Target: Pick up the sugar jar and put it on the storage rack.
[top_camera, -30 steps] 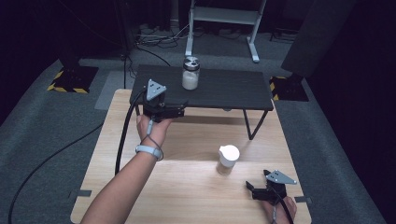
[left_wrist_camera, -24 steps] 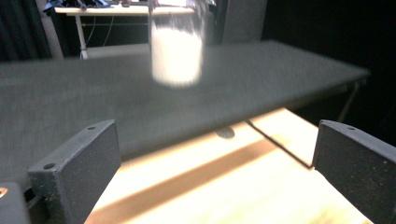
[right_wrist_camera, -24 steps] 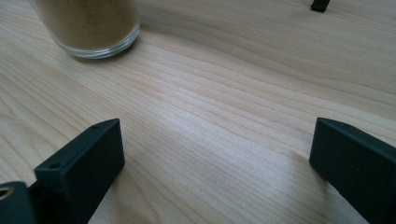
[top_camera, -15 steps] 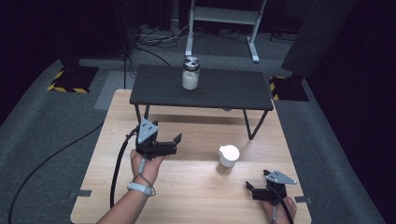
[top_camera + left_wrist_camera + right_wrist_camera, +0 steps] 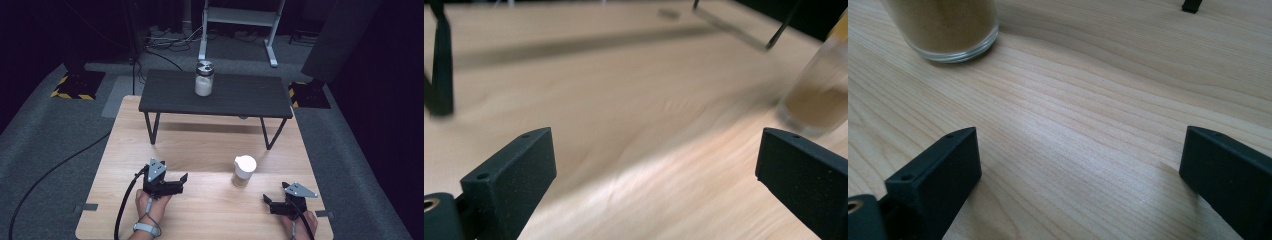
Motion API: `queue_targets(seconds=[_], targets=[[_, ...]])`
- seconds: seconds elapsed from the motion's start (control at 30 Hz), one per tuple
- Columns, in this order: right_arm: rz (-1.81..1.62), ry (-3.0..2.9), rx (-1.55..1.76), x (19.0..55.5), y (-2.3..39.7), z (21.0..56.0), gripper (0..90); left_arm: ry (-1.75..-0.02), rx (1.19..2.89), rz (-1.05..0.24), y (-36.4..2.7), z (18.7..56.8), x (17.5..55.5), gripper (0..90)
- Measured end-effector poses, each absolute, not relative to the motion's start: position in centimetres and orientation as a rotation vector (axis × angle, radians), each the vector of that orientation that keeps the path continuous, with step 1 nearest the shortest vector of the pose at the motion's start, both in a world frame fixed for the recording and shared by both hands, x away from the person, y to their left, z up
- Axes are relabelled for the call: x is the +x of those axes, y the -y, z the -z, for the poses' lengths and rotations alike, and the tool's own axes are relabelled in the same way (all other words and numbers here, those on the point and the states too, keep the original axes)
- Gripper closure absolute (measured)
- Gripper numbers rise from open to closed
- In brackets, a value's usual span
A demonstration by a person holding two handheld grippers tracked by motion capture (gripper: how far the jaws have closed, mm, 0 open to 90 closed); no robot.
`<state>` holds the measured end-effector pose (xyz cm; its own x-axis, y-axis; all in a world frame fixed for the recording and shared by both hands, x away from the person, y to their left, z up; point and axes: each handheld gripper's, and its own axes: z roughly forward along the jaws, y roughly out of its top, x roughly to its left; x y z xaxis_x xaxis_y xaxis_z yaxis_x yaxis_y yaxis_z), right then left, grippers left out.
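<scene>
- Jar [image 5: 244,170] with white lid and brown contents: we find it upright on the wooden table [image 5: 210,145], between the two grippers, nearer the right one.
- Left gripper [image 5: 181,181]: we see its jaws spread wide, nothing between them, low over the table's near left part.
- Right gripper [image 5: 267,202]: jaws wide apart, empty, near the front right corner.
- Second jar [image 5: 204,78] with white contents: we note it on the small black table [image 5: 250,95] beyond.
</scene>
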<state>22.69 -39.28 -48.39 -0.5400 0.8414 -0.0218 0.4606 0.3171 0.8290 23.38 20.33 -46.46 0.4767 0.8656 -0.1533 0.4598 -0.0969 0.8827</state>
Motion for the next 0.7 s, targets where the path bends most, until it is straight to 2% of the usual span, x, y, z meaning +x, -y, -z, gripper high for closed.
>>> queue_targets(seconds=[0.23,0.43,0.57,0.7], targets=[[-1.119,-2.134,1.15,22.7,39.3,48.4,2.8,-1.146,1.852,-0.507,-19.9,47.6,22.7,3.7],[-1.123,-2.141,1.138,22.7,39.4,48.4,2.8,-1.187,1.89,-0.492,-19.7,47.7,22.9,4.5],[-1.125,-2.143,1.136,22.7,39.4,48.4,2.7,-1.156,1.891,-0.516,-19.8,48.3,22.6,2.4],[-1.125,-2.145,1.134,22.7,39.4,48.4,2.7,-1.138,1.91,-0.6,-18.9,48.8,22.1,0.4]])
